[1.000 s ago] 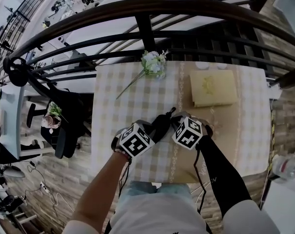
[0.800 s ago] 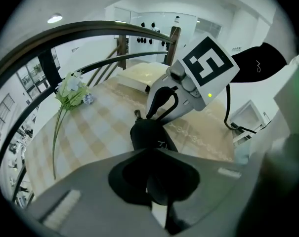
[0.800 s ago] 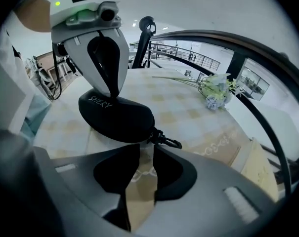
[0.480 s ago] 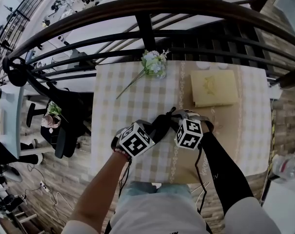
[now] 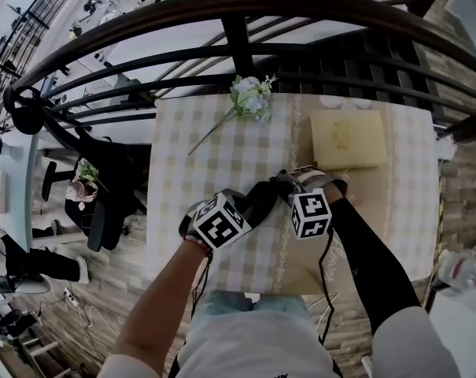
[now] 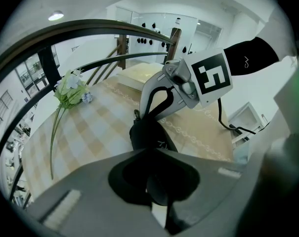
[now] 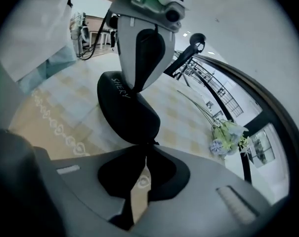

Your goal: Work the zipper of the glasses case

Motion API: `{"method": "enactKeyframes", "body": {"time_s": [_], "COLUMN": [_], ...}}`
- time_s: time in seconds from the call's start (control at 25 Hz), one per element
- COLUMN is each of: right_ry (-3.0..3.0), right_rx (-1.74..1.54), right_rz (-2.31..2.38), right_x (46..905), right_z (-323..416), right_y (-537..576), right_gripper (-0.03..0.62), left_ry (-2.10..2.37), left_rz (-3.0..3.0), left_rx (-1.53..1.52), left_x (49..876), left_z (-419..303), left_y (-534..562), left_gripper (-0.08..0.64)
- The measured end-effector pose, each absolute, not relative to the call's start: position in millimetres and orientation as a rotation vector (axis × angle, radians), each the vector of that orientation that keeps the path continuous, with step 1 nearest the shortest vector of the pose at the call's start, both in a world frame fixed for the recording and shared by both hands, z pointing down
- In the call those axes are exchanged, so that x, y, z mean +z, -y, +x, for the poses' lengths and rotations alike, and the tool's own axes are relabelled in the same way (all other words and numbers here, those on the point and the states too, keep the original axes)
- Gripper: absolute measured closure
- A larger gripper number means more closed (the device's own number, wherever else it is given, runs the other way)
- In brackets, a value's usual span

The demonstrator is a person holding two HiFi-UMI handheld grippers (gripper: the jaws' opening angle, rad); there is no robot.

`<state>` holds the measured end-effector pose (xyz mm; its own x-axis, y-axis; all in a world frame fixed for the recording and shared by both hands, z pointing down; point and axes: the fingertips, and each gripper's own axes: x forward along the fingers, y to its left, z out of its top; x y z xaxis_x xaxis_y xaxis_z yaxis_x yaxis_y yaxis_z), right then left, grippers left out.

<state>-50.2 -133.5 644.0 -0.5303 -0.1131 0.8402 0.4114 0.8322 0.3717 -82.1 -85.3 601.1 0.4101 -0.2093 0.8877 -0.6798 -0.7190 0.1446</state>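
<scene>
A black glasses case (image 5: 263, 198) lies on the checked tablecloth (image 5: 192, 172) near the front middle of the table. My left gripper (image 5: 251, 209) is shut on the case's near end; in the left gripper view the case (image 6: 148, 135) fills the space between the jaws. From the right, my right gripper (image 5: 283, 185) meets the far end of the case. In the right gripper view its jaws are closed together at the small zipper pull (image 7: 150, 143), right against the case (image 7: 125, 111). The zipper's track itself is too dark to make out.
A sprig of artificial flowers (image 5: 249, 99) lies at the table's back. At the back right rests a pale yellow box (image 5: 345, 138). A dark curved railing (image 5: 238, 42) runs just behind the table. The table's front edge is close to my body.
My right gripper has shifted slightly right and turned, its marker cube now facing more sideways. The left gripper and the case have hardly moved.
</scene>
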Motion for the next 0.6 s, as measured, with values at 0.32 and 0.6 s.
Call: {"method": "enactKeyframes", "body": {"time_s": [0.32,0.6], "right_ry": [2.008,1.943], "right_rx": [-0.677,-0.732], "right_rz": [-0.244,-0.189], "right_x": [640,637], "right_z": [-45,-36], "right_y": [130,129], "right_gripper": [0.560,0.561], "left_ry": [0.794,0.764], "left_rz": [2.232,2.198], "left_rx": [1.241,1.172], "left_x": [586,597], "left_z": [-72,-65], "left_y": [88,86], "left_gripper": [0.549,0.548]}}
